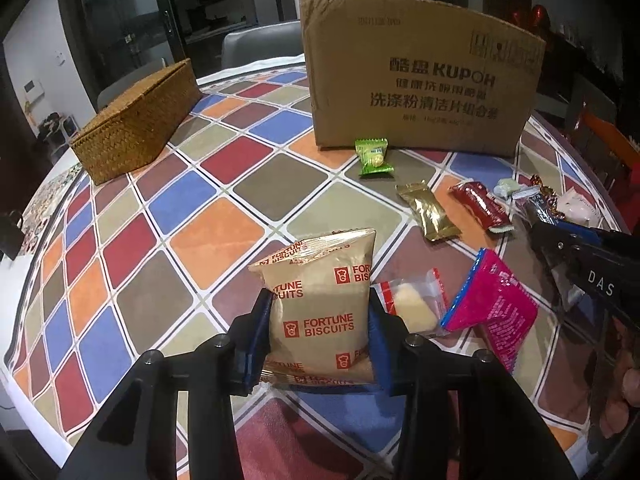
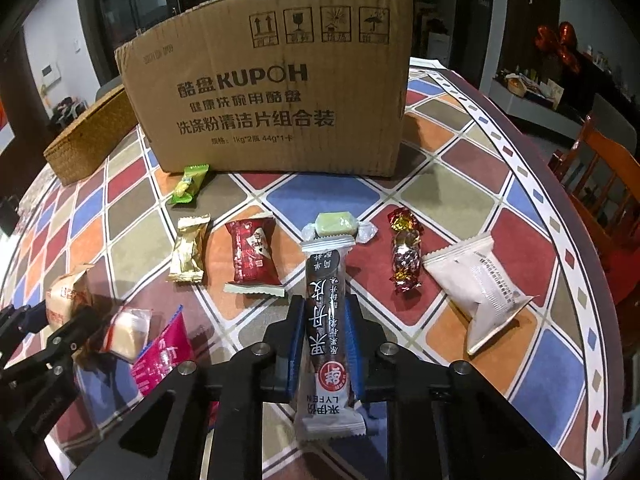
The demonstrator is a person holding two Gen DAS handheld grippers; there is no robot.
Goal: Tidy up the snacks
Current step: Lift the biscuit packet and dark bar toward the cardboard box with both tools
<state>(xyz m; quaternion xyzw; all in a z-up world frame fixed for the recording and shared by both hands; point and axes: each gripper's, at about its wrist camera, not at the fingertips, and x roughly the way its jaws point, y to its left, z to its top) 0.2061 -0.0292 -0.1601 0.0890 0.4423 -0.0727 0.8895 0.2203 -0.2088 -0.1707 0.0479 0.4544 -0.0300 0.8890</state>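
left tongs (image 1: 320, 312) clenched on biscuit packet (image 1: 320, 304) | right tongs (image 2: 325, 332) clenched on dark snack bar (image 2: 326, 320) (both above table (image 2: 320, 196))

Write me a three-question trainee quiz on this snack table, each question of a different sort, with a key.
1. True or false: the left claw is shut on the tan biscuit pack.
2. Multiple choice: what does the right claw grip? A) the red candy B) the dark snack bar C) the white pouch
3. Fill in: the green candy lies right in front of the ____.

Key: 1 true; 2 B; 3 cardboard box
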